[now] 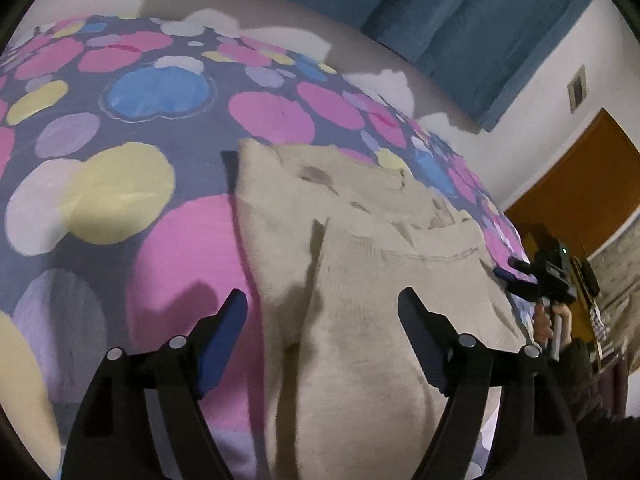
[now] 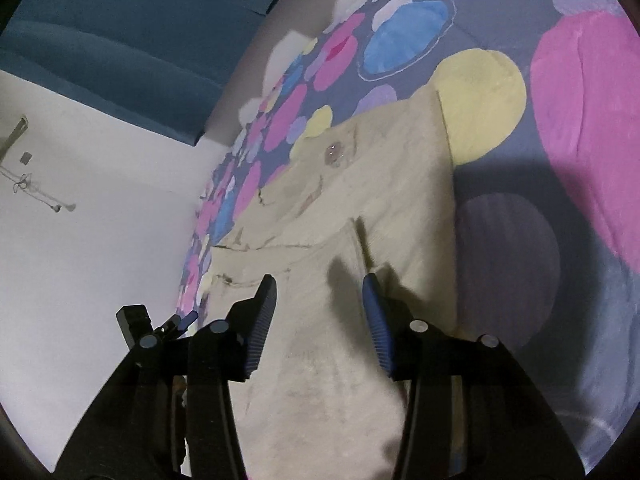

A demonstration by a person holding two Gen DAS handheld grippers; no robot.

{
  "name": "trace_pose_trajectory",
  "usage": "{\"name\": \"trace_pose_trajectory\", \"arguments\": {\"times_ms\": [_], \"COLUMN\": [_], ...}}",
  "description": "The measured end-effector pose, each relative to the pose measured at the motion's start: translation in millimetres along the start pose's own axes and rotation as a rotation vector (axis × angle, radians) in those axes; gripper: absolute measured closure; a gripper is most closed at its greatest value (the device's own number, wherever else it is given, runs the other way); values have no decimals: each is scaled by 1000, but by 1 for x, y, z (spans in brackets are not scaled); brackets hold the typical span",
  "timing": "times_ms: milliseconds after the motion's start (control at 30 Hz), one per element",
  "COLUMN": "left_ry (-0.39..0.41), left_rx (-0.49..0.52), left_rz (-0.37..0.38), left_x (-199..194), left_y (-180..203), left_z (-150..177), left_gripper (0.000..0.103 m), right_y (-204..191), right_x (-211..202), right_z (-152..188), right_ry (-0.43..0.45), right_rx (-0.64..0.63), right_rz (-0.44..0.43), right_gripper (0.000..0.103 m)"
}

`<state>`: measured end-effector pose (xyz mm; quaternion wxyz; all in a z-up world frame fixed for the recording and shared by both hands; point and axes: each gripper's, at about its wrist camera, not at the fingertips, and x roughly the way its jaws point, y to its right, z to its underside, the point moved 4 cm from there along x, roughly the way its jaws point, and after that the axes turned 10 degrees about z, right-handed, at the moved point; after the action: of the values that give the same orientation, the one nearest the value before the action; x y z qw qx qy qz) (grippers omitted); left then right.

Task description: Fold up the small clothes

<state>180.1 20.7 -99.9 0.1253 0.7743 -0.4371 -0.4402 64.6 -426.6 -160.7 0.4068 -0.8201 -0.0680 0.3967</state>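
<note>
The surface is a bed with a loud bedspread (image 1: 132,184): dark blue-grey ground covered in big pink, yellow, lilac and blue circles. Along its far edge runs a pale padded headboard (image 1: 256,12), and behind that hang teal-blue curtains (image 1: 460,20) against a white wall (image 1: 560,92). Off to the right in the left wrist view there's an orange-brown wooden door (image 1: 580,196) and a small plate on the wall above it. No brand, label or readable writing shows up anywhere.

The beige garment (image 1: 360,280) lies flat on the bedspread, folded over itself, with a round button (image 2: 335,154) showing near its far end in the right wrist view.

The left gripper (image 1: 322,312) has its jaws spread wide, above the cloth and clamped on nothing. The right gripper (image 2: 320,298) is parted too, narrower, hovering over the garment with nothing pinched. A person's hand (image 1: 550,322) holds the right one's handle.
</note>
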Motion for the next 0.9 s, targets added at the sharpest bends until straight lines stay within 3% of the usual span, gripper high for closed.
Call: {"name": "trace_pose_trajectory", "arguments": {"times_ms": [200, 367, 600, 800, 900], "left_ry": [-44, -84, -163, -211, -217], "left_rx": [-1, 23, 20, 31, 46], "left_rz": [32, 11, 43, 51, 47], "left_x": [23, 38, 55, 67, 69], "left_y": [0, -1, -6, -7, -5], "left_z": [-14, -21, -25, -31, -30], "left_gripper": [26, 26, 26, 27, 34], "right_y": [4, 4, -6, -1, 0], "right_x": [13, 15, 18, 17, 22], "right_z": [-6, -7, -4, -12, -11], "right_ry": [-26, -37, -63, -36, -47], "right_rx": [-13, -23, -68, -57, -70], "right_rz": [8, 7, -2, 15, 29], "right_gripper": [59, 59, 53, 53, 53]}}
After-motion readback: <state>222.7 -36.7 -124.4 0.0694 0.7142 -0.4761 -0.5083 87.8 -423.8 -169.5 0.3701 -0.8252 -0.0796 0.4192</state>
